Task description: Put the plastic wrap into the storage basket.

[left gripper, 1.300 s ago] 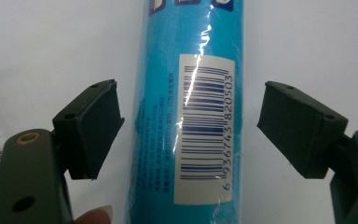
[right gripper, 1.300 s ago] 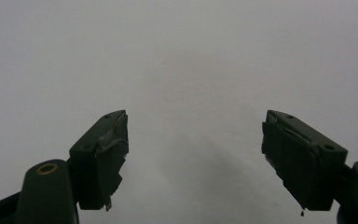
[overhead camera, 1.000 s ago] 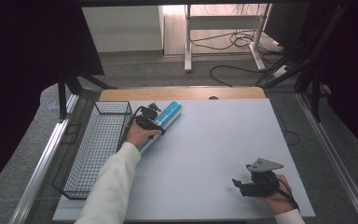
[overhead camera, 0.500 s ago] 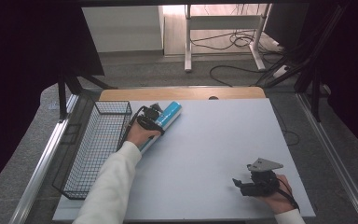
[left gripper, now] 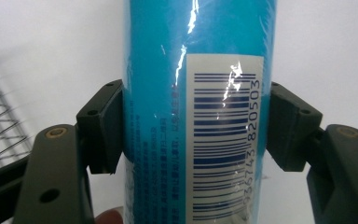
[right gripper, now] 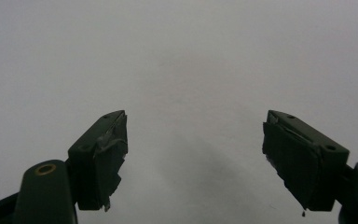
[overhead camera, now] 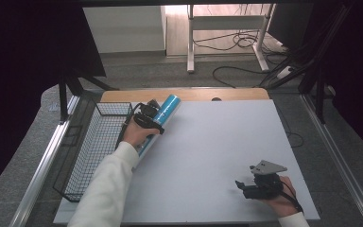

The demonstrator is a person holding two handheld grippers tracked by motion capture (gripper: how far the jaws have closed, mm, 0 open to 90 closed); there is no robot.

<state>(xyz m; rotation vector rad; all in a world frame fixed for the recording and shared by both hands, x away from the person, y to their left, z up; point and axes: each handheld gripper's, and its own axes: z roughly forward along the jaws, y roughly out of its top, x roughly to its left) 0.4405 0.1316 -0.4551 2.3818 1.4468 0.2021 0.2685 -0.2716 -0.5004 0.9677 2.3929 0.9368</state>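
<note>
A blue cylindrical can (overhead camera: 167, 109) with a barcode label (left gripper: 223, 140) lies lengthwise between the jaws of my left gripper (overhead camera: 147, 119) at the table's far left. Those jaws have just been closing, and both pads press the can's sides in the left gripper view, so my left gripper (left gripper: 196, 126) is shut on the blue can (left gripper: 158, 70). A hand in a white sleeve holds this gripper. My right gripper (overhead camera: 242, 186) rests near the table's front right. In the right gripper view my right gripper (right gripper: 196, 154) stands open over bare white surface, with nothing between its jaws.
A black wire basket (overhead camera: 82, 156) stands along the white table's (overhead camera: 217, 142) left edge, right beside the left hand; its mesh (left gripper: 0, 126) shows at the left of the left gripper view. Cables and a desk frame lie on the floor beyond the table.
The left gripper and the blue can have shifted slightly upward together. The right gripper has stayed where it was.
</note>
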